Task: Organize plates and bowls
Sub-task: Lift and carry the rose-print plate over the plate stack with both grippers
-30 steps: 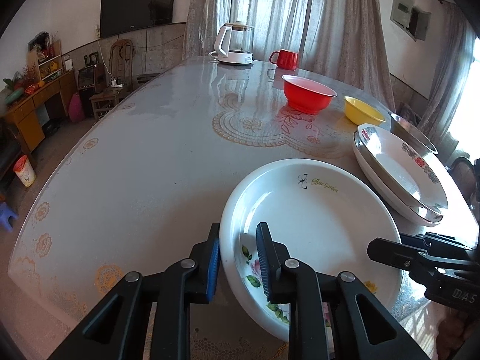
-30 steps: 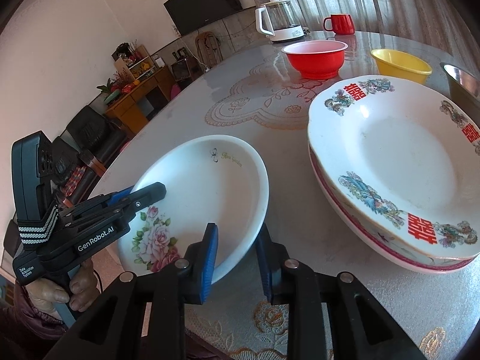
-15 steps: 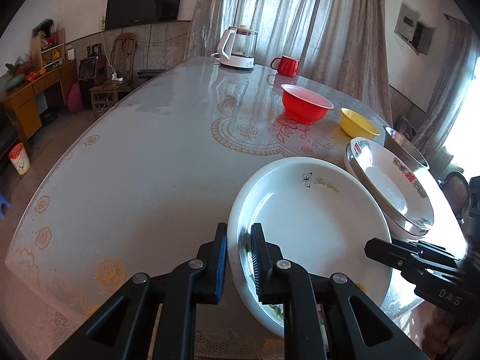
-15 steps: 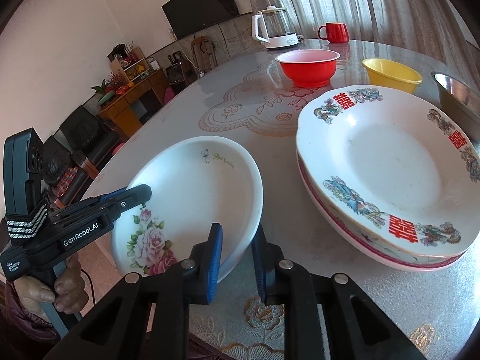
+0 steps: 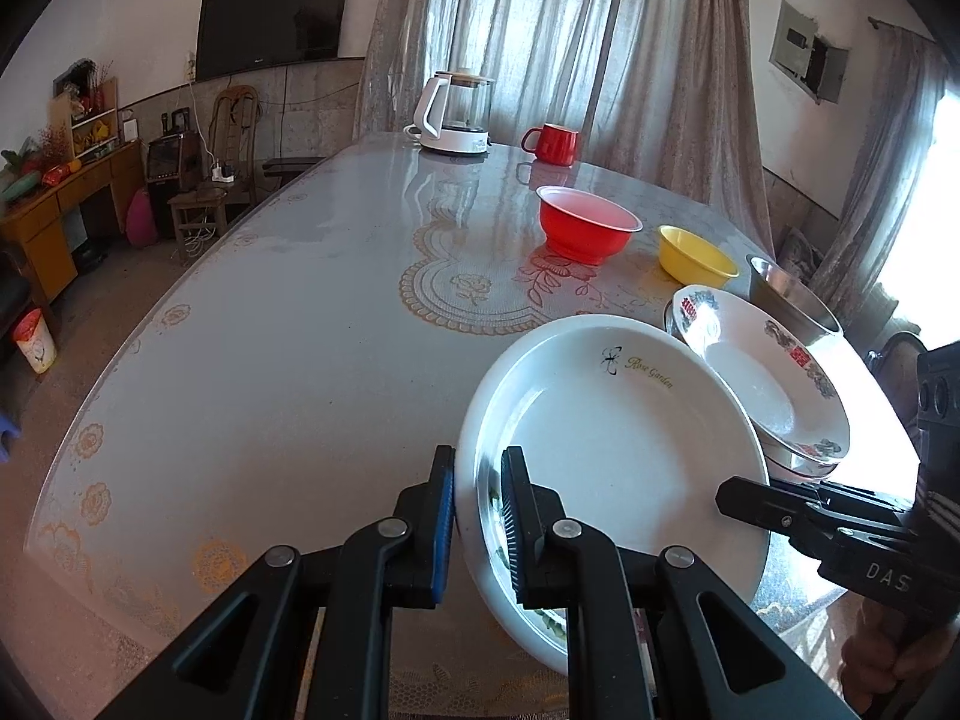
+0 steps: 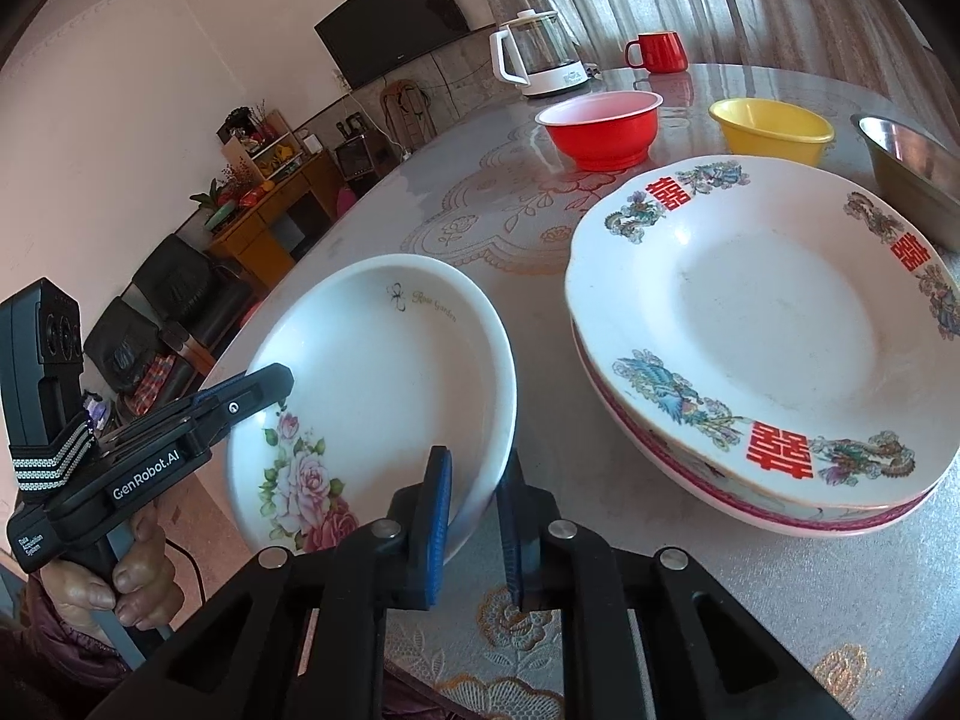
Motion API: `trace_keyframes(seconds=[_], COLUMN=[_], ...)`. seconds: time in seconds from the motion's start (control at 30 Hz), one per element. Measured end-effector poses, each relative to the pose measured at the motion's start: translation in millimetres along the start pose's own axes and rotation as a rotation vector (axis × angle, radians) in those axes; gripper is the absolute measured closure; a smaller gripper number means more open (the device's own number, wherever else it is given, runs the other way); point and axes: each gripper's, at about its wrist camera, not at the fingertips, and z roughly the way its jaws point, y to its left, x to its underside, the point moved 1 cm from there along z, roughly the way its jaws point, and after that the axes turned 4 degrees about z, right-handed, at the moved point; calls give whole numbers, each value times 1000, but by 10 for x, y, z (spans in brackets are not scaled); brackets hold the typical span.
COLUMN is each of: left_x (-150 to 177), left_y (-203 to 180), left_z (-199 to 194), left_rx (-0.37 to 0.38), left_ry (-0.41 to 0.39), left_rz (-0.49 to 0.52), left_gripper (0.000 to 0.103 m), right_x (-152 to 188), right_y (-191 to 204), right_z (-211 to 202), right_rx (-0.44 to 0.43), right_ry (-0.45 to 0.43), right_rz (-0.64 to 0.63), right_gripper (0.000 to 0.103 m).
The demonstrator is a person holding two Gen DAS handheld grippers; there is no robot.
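We see the rose plate (image 5: 624, 456) raised and tilted at the near rim of the table (image 5: 288, 336), its far edge overlapping the stacked patterned plates (image 5: 774, 384) in the left wrist view, though from the right wrist view a strip of tabletop shows between them, so we cannot tell whether they touch; the stack of two sits just beside it to the right, with a steel bowl (image 6: 912, 168) behind the stack at the table's right edge, and the yellow bowl (image 5: 696, 255) and red bowl (image 5: 585, 228) further back; the kettle (image 5: 453, 114) and red mug (image 5: 555, 144) stand at the far end.

To the left of the plate a broad sweep of bare tabletop runs out to the curved left edge, with the floor and furniture beyond it; the near edge lies just under both tools.

Our left gripper (image 5: 477, 516) is clamped on the plate's left rim, one pad outside and one inside the well; our right gripper (image 6: 474, 510) straddles the opposite rim, its jaws closing, narrow, with the rim pinched between them; both point forward and downward across the table; the left hand (image 6: 129, 576) wraps the left handle low at the table's near-left corner, fingers curled.
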Motion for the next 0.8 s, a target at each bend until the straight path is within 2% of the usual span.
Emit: trace_keyframes(seconds=[0.1,0.27,0.43,0.8], left_x=[-44,-110,-249,-589], left_y=[-35,-104,-239,-833], left_z=[-41,-53,-132,-37], left_rx=[4,18,61,163], left_ry=[-18,-28,-72,-106], left_rz=[10,18,40,146], left_gripper=[89,89,89,89], right_x=[-9,10,-37,-167], right_y=[38,-31,-58,-408], right_z=[-74,-116,-316,-806], right_rx=[6,4,8,70], right_ry=[-25,-36,-93,-219], right_rz=[-33,-3,11,112], right_gripper=[89,89,89,90])
